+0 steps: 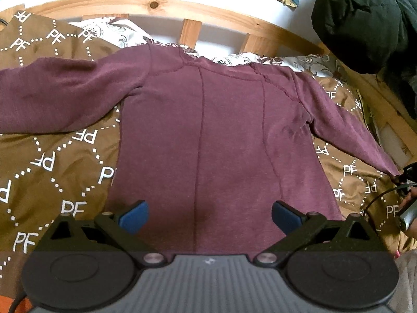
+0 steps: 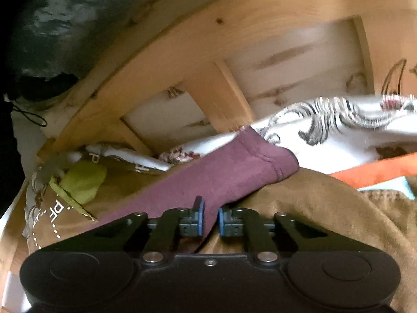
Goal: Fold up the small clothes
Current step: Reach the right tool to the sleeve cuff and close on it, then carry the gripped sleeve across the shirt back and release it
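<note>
Left wrist view: a maroon long-sleeved top (image 1: 221, 130) lay spread flat on a brown bedspread (image 1: 52, 161) printed with white "PF" letters and dotted diamonds, both sleeves stretched out to the sides. Its neckline lay toward the wooden headboard (image 1: 190, 13), where white pillows with a dark swirl pattern (image 1: 109, 30) showed behind it. The left gripper (image 1: 209, 217) hung over the lower part of the top, its jaws released and spread wide, with the blue pads (image 1: 134, 216) apart above the fabric and nothing between them. A dark bundle of clothing (image 1: 365, 20) sat at the upper right. At the right edge, the far end of one sleeve ran up to a dark tool that was only partly in view.

Right wrist view: the right gripper (image 2: 209, 220) had its jaws clenched on the maroon sleeve (image 2: 221, 174), the blue pads (image 2: 199, 219) pinching the fabric a little short of the cuff. The cuff lay ahead of the jaws on the brown bedspread, its end touching the patterned white pillow (image 2: 338, 130). A yellow-green piece of cloth (image 2: 80, 182) lay to the left near the wooden frame (image 2: 208, 39). An orange strip (image 2: 370, 172) showed at the right.
</note>
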`<state>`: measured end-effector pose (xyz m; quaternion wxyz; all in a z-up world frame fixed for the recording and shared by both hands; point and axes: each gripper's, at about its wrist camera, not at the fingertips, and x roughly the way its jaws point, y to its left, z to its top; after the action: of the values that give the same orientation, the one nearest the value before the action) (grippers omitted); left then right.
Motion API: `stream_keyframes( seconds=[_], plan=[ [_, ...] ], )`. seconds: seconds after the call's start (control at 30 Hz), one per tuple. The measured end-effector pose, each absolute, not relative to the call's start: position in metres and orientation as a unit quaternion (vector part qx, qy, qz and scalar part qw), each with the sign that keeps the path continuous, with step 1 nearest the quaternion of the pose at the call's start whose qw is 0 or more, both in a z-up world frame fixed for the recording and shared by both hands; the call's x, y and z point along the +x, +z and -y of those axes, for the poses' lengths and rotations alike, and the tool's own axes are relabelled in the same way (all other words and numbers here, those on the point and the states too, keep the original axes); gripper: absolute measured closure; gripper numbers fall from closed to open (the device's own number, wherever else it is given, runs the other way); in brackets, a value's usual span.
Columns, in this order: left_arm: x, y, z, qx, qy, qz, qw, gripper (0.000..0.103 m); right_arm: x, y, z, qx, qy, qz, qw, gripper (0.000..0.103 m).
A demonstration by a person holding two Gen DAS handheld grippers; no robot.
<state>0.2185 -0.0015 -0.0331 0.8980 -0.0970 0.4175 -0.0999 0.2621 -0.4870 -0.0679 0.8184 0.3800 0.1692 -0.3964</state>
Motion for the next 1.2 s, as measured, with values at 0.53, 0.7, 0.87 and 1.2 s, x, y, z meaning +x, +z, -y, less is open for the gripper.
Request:
stream_keyframes(
  seconds=[0.53,0.7,0.87,1.2],
  plan=[
    [0.222,-0.024,-0.017,-0.135,-0.068,-0.407,0.901,0.001,0.281,-0.016,0.3,-0.108,-0.174,-0.046,0.978,0.098],
    [0.228,-0.026,-0.03,-0.156,-0.044,-0.413,0.896,0.001,0.271,-0.031,0.225,-0.245,-0.029,-0.029,0.969,0.098],
    [0.236,-0.032,-0.047,-0.192,-0.018,-0.424,0.885,0.001,0.249,-0.06,0.159,-0.331,0.116,-0.062,0.935,0.098],
    [0.243,-0.04,-0.056,-0.193,-0.001,-0.428,0.883,0.001,0.205,-0.108,0.101,-0.414,0.272,-0.103,0.863,0.098]
  ],
)
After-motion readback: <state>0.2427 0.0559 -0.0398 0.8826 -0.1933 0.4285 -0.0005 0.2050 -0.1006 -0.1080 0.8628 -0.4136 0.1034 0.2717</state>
